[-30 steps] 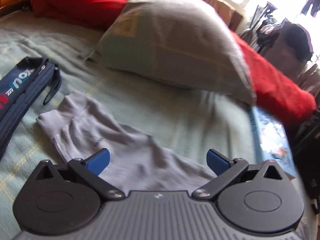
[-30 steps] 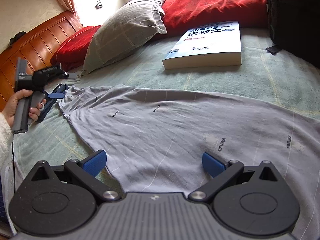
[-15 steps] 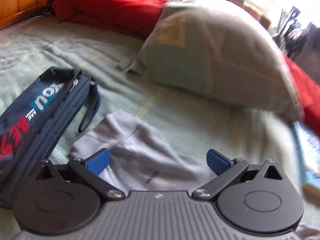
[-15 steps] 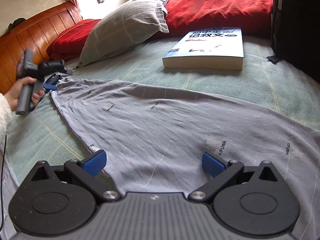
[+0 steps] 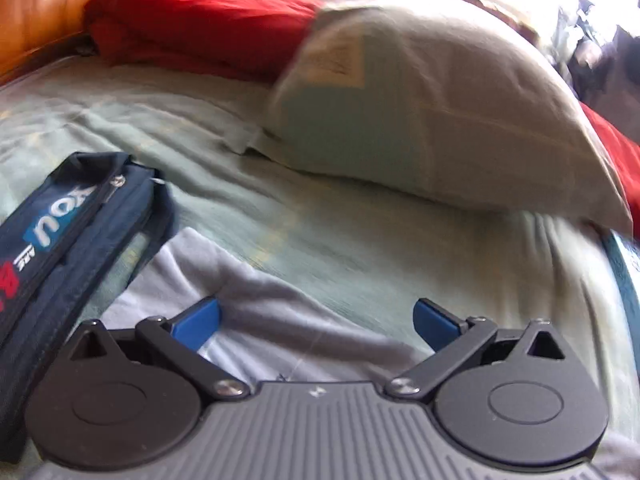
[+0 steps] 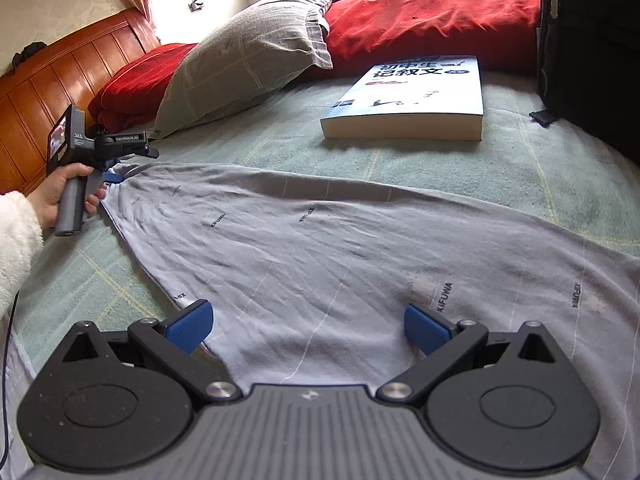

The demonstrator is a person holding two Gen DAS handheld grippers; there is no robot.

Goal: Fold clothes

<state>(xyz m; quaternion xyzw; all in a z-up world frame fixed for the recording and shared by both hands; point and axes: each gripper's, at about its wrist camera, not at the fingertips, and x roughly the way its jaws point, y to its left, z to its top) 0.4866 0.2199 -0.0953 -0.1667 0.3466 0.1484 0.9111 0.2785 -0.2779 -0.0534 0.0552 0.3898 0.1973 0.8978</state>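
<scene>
Right gripper (image 6: 306, 326): jaws wide apart, holding nothing, poised over the near hem of the grey garment (image 6: 340, 252), blue pads on either side of the cloth edge. Left gripper (image 5: 316, 322): jaws likewise spread wide, nothing between them, low over the narrow far end of the same garment (image 5: 256, 312); whether the pads touch the fabric cannot be told, since the left view is blurred. In the right view the left gripper (image 6: 114, 174) sits at that narrow end, gripped by the left hand (image 6: 60, 196). One garment, lying flat on the green bed (image 6: 500, 168), long axis running from the narrow end at the left gripper to the broad end at right. Counted around it: one book (image 6: 412, 96), closed, well apart from the garment; one grey pillow (image 6: 244, 56); a red blanket (image 6: 432, 20); one navy pouch (image 5: 68, 240) just beside the garment's narrow end.
</scene>
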